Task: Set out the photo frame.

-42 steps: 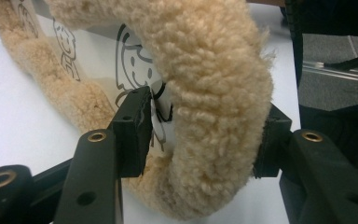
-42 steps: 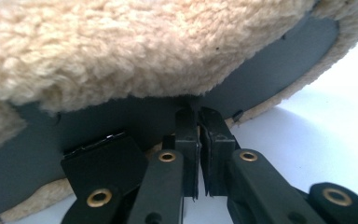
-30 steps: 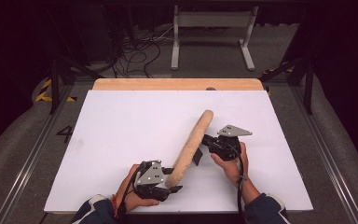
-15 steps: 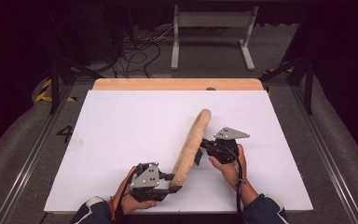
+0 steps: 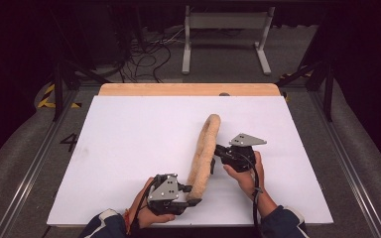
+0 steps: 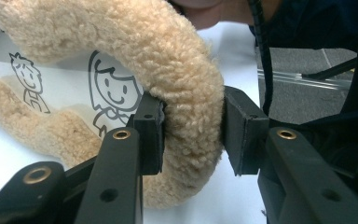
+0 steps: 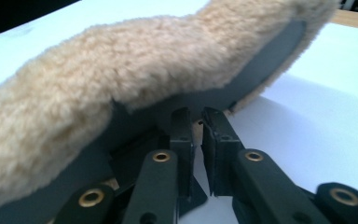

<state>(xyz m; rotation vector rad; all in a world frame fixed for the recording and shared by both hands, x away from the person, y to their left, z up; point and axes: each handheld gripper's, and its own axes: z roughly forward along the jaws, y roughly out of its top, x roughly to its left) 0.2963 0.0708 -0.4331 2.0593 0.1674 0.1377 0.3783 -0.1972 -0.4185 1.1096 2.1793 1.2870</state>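
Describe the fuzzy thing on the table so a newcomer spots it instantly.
On the white table, near its front middle, lies a long tan fleece roll, between the left gripper and right gripper. It is the sole furry, beige item there.

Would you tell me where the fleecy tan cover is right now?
In the high view the fleecy cover lies on the white table, right of centre, between the left gripper clamping its near end and the right gripper at its right edge.
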